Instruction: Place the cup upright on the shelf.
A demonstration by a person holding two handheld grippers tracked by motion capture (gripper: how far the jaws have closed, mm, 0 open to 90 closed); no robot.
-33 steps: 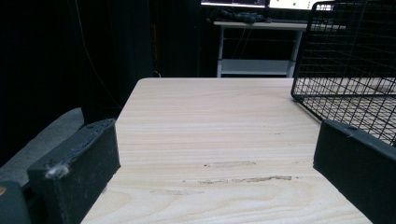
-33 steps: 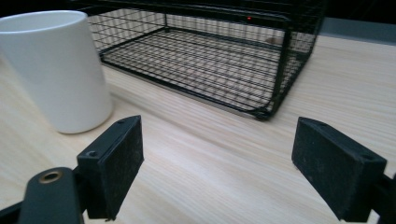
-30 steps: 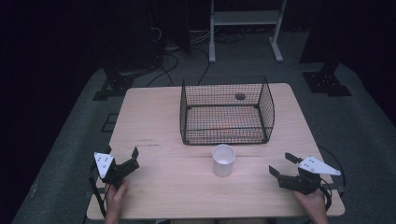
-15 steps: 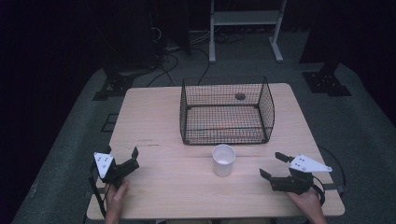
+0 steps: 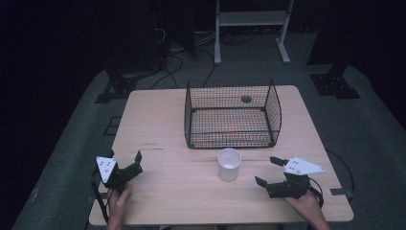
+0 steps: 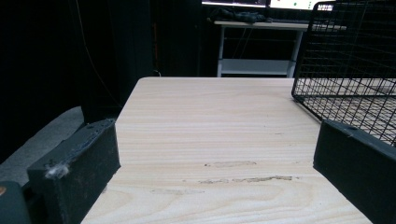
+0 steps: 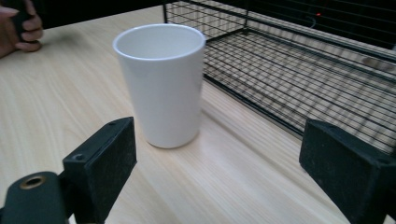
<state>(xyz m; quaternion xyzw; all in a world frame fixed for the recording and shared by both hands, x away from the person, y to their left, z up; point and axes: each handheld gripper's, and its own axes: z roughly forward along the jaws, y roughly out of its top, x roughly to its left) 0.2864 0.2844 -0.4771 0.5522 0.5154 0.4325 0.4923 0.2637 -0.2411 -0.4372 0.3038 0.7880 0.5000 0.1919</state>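
High view: one white cup (image 5: 229, 164) stands upright on the wooden surface (image 5: 158, 124) just in front of one wire basket (image 5: 232, 114), between the left gripper (image 5: 125, 168) and right gripper (image 5: 275, 175), both with jaws released and empty. Left gripper view: spread jaws face bare surface beside the basket's corner. Right gripper view: the cup sits left of centre beyond the parted jaws, so a good grasp likely needs recentring before clenching.
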